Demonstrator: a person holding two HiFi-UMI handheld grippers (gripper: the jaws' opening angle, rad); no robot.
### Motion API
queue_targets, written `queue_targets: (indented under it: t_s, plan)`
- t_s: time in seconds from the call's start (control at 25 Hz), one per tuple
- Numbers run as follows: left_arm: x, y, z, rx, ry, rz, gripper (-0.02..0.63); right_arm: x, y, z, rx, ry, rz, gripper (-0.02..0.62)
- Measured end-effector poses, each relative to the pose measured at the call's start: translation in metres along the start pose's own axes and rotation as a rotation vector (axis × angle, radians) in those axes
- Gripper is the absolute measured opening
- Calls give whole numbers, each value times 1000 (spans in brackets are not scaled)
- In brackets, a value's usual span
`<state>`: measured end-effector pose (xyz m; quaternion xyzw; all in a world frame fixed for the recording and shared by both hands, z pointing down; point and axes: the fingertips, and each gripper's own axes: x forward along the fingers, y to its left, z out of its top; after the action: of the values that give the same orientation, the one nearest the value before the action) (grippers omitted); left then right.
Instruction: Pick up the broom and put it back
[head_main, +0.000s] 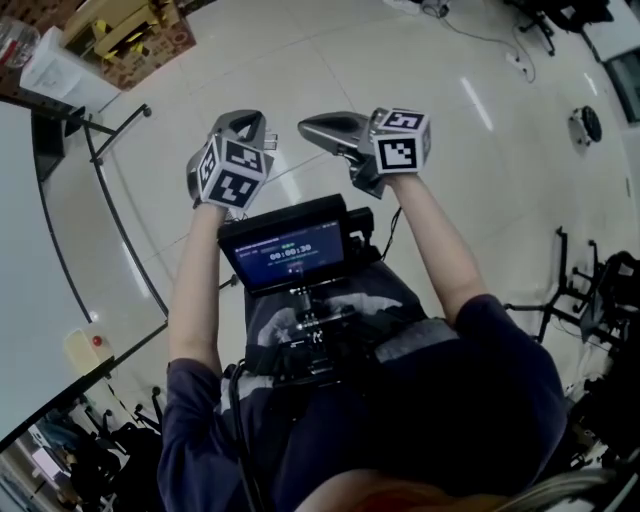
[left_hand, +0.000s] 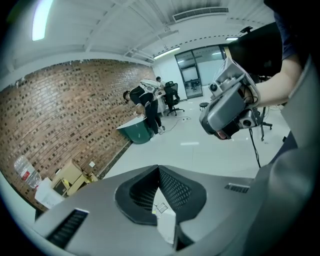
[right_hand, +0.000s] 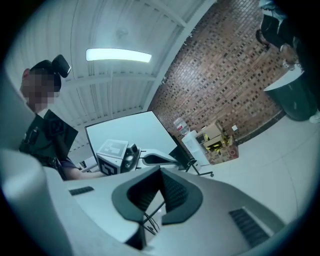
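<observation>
No broom shows in any view. In the head view both grippers are held up in front of the person's chest, above a pale tiled floor (head_main: 480, 120). My left gripper (head_main: 246, 126) is shut, its jaws meeting with nothing between them (left_hand: 159, 169). My right gripper (head_main: 312, 128) points toward the left one and is shut too, also empty (right_hand: 161, 171). Each gripper appears in the other's view: the right gripper (left_hand: 227, 107) hangs at the upper right, and the left gripper (right_hand: 152, 159) with its marker cube (right_hand: 111, 156) sits just beyond my right jaws.
A whiteboard on a black stand (head_main: 25, 250) fills the left side. Cardboard boxes (head_main: 125, 30) and a white water dispenser (head_main: 55, 65) stand by a brick wall (left_hand: 65, 115). People lean over a green table (left_hand: 137, 131) far off. A screen (head_main: 290, 245) is mounted on the person's chest.
</observation>
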<state>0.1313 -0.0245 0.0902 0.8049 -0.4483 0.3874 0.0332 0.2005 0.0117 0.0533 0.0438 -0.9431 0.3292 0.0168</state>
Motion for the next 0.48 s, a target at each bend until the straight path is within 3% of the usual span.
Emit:
queue_targets:
  t_s: [0.24, 0.48]
  plan:
    - [-38, -54, 27, -78, -50, 51, 0, -55, 37, -26, -22, 32, 48, 5]
    - [-86, -60, 9, -148, -84, 131, 0, -51, 72, -38, -142, 89, 59, 5]
